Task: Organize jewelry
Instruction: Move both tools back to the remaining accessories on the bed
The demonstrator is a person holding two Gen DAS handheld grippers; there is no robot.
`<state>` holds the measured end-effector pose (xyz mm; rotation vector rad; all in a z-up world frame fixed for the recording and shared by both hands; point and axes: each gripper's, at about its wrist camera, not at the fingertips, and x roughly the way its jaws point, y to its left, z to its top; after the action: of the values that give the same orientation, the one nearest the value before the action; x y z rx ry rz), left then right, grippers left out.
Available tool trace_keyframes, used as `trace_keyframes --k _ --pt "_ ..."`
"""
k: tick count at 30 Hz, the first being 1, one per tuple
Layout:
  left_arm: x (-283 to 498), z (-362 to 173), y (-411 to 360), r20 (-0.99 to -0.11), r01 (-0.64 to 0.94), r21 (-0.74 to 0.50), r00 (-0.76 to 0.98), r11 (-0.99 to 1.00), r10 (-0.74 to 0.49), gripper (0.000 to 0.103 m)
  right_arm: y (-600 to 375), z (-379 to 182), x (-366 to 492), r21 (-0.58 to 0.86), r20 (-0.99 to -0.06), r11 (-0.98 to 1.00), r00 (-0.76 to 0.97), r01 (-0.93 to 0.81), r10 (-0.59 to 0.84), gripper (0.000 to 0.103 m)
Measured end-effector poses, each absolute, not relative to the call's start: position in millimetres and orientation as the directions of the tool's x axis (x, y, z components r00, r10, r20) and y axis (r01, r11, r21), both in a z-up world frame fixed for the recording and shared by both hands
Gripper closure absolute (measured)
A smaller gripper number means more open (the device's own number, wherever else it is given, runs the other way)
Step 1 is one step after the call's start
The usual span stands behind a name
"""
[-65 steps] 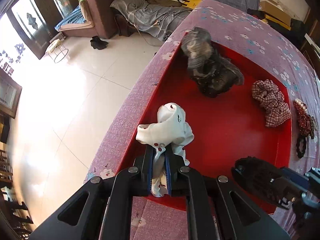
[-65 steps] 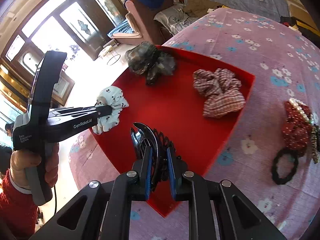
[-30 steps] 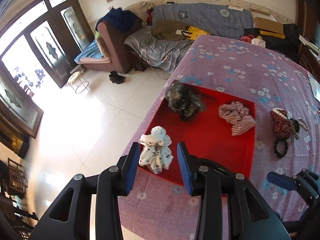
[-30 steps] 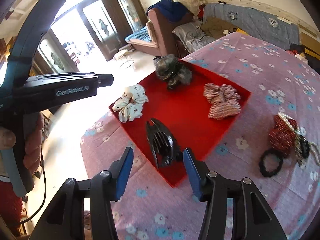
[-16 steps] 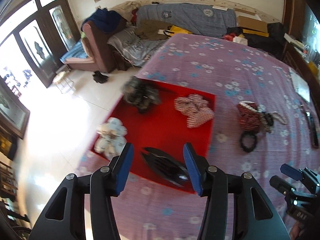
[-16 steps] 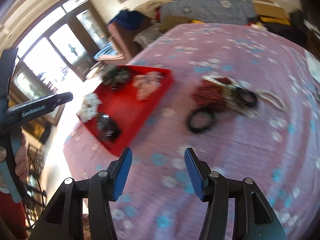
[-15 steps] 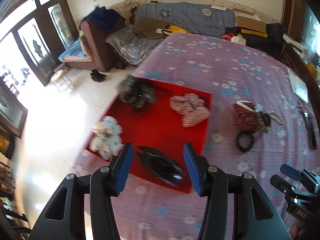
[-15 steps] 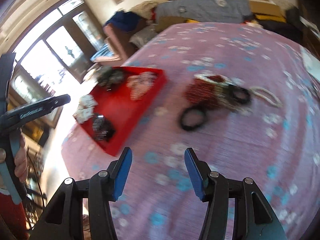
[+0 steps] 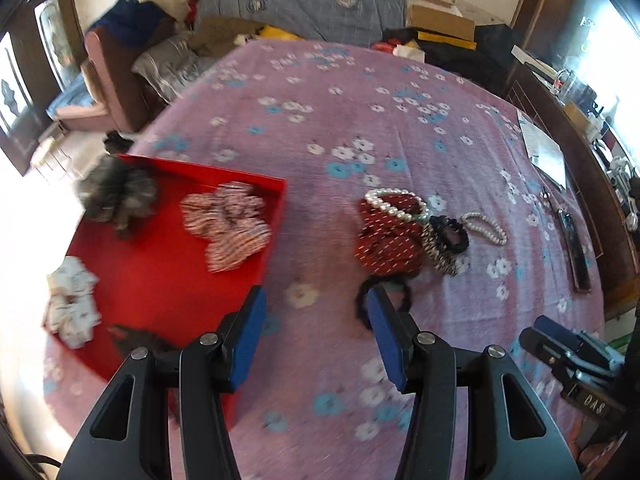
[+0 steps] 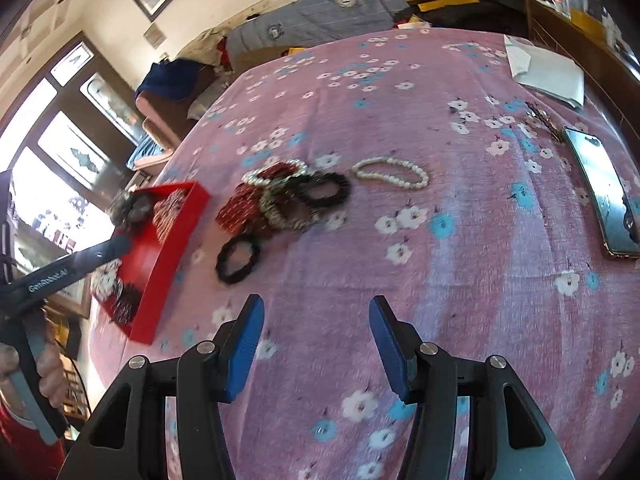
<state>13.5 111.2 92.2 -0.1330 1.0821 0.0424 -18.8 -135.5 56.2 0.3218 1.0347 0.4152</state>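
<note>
The red tray (image 9: 276, 216) at the left holds soft scrunchies and a dark claw clip. On the floral cloth beside it lies a thin black hair tie (image 10: 238, 260): light, limp, best pinched across its band. Next comes a red scrunchie (image 9: 386, 240) under a pearl bracelet (image 9: 396, 202), beads hard and slippery; a second pearl strand (image 10: 390, 174) lies apart. Both left tongs (image 9: 316, 334) and right tongs (image 10: 316, 340) gape wide, holding nothing.

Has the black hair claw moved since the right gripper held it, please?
Yes. The claw now lies in the red tray's near corner, free of the right gripper, whose jaws are open.
</note>
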Motion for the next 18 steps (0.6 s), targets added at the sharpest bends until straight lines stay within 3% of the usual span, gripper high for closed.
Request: trace_keyframes --k 6,18 --pt "55.9 66.3 105.6 -0.9 -0.11 -0.175 0.421 0.978 -0.113 0.052 -119.4 55.4 2.1 0.448 -0.743 0.861 0.435 -0.241 0.508 0.044" --pt "100.2 21.0 96.6 -0.903 -0.099 -0.295 0.353 0.95 -0.244 0.052 -59.9 41.1 35.0 0.301 -0.764 0.861 0.437 -0.411 0.475 0.044"
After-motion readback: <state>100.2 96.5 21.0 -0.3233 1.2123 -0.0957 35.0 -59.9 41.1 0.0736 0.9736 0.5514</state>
